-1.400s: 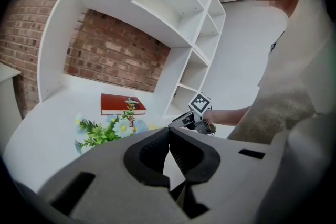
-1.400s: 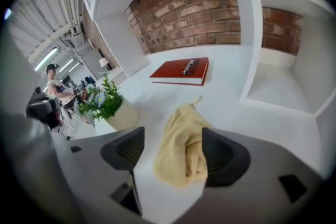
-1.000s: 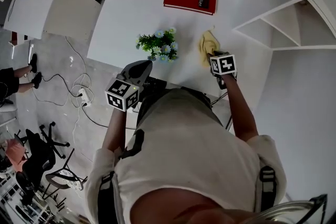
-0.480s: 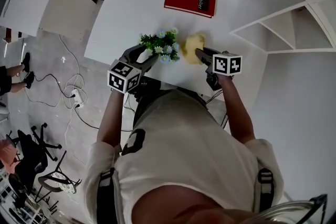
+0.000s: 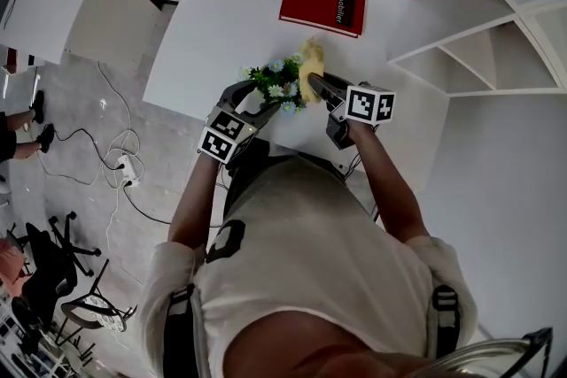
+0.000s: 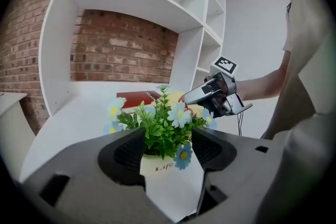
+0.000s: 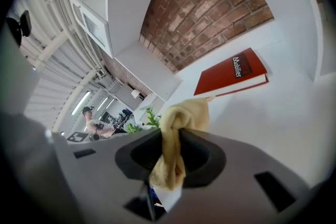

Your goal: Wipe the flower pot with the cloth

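The wipe itself hasn't started; this looks like the set-up. The left gripper point(image 6: 168, 155) is spreading its fingers wide. The flower pot point(image 6: 160, 170) stands on the bench point(image 5: 221, 22) between them, not pinched. The right gripper point(image 7: 176, 160) has its fingers clamped on the yellow cloth point(image 7: 178, 123), with the pot just to their left. Next, I'd guess: steady the pot, then bring the cloth onto its wall.

Head overhead, gripper views share flower pot point(image 6: 157, 167)

White table point(image 5: 221, 22), red book point(image 5: 322, 3) flat at back, flower pot point(image 6: 160, 168) near front edge
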Demonstrator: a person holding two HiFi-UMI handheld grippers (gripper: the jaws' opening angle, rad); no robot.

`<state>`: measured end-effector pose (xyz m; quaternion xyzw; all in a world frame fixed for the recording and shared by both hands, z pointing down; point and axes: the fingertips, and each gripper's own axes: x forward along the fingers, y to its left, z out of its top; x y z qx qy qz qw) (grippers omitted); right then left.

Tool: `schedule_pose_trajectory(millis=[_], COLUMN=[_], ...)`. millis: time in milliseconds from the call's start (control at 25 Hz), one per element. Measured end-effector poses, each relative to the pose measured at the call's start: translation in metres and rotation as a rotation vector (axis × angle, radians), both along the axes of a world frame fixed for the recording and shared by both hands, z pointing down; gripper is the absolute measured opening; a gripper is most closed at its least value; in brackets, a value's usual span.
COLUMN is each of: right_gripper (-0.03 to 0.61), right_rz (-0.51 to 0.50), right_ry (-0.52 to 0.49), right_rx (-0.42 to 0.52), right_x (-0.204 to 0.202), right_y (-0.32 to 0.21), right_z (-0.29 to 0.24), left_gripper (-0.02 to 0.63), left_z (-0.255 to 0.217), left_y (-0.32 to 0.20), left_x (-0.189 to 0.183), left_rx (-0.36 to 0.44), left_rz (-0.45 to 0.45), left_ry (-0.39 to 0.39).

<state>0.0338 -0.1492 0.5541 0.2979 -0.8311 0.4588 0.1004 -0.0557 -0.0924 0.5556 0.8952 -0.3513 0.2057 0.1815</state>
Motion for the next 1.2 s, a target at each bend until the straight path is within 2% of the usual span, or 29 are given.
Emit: schedule_pose_trajectory(millis=[160, 320, 440, 600, 800, 920, 1120, 1200], right_gripper=[0.101, 0.103, 0.104, 0.106, 0.104, 0.106, 0.106, 0.107], right_rz=[-0.004, -0.009, -0.005, 0.003, -0.048, -0.037, -0.021, -0.014], right_ry=[0.003, -0.017, -0.006, -0.003, 0.168, 0.200, 0.203, 0.207], right_rx=[-0.035, -0.057, -0.096, -0.130, -0.186, -0.227, -0.239, -0.248], right_x=[-0.004, -0.008, -0.012, -0.010, -0.002, -0.001, 0.000, 0.003], right_y=[0.004, 0.003, 0.008, 0.015, 0.035, 0.046, 0.047, 0.048], right_z=[0.012, 0.018, 0.037, 0.057, 0.094, 0.110, 0.111, 0.107], left_gripper=[0.299, 0.307, 0.308, 0.307, 0.305, 0.301, 0.301, 0.304], left_z=[0.003, 0.007, 0.019, 0.021, 0.036, 0.040, 0.040, 0.037], left_y=[0.003, 0.000, 0.003, 0.002, 0.014, 0.015, 0.019, 0.021], left_x=[-0.018, -0.012, -0.004, 0.003, 0.010, 0.010, 0.014, 0.019], left_rx=[-0.052, -0.093, -0.122, -0.121, -0.129, -0.123, -0.120, -0.134], left_rz=[-0.019, -0.009, 0.011, -0.003, 0.036, 0.030, 0.037, 0.057], left_ry=[0.085, 0.137, 0.131, 0.152, 0.084, 0.055, 0.062, 0.101])
